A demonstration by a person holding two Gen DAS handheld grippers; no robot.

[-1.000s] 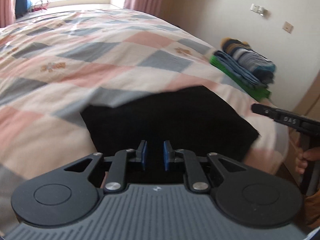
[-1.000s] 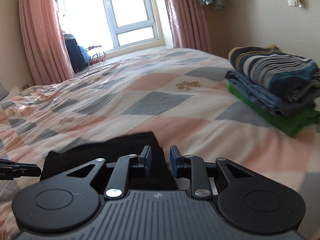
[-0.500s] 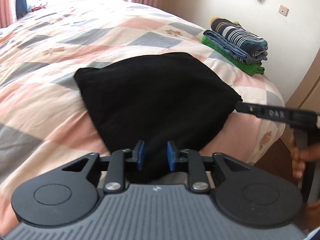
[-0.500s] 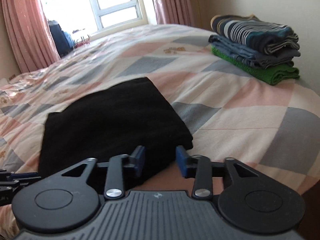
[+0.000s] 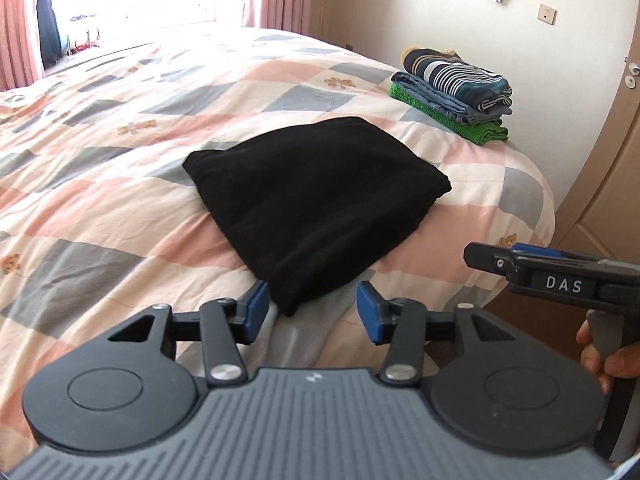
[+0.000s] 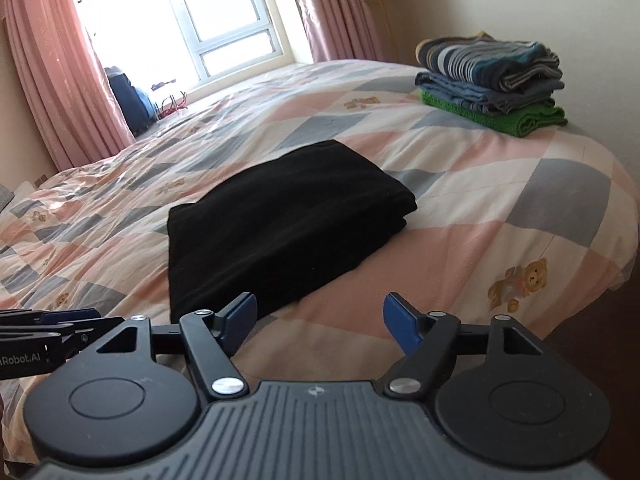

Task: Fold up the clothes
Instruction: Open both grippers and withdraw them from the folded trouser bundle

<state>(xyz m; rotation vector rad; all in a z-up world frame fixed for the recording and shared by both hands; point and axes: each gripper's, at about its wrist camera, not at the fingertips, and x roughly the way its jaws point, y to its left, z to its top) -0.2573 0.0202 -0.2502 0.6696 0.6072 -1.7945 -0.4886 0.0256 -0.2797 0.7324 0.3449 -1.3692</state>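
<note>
Both grippers, left gripper [image 5: 308,308] and right gripper [image 6: 320,318], were opening with nothing between them; the folded black garment [image 5: 316,200] lay on the bed [image 5: 100,184]. Next, probably, stacking it on the pile [image 5: 454,94].

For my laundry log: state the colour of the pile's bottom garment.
Green, under the blue and striped ones; right wrist view shows it best.

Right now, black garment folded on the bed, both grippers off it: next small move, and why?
Probably slide both grippers under the black garment to carry it to the folded stack. It lies flat and folded on the bed. The left gripper and right gripper are opening with nothing gripped.
</note>
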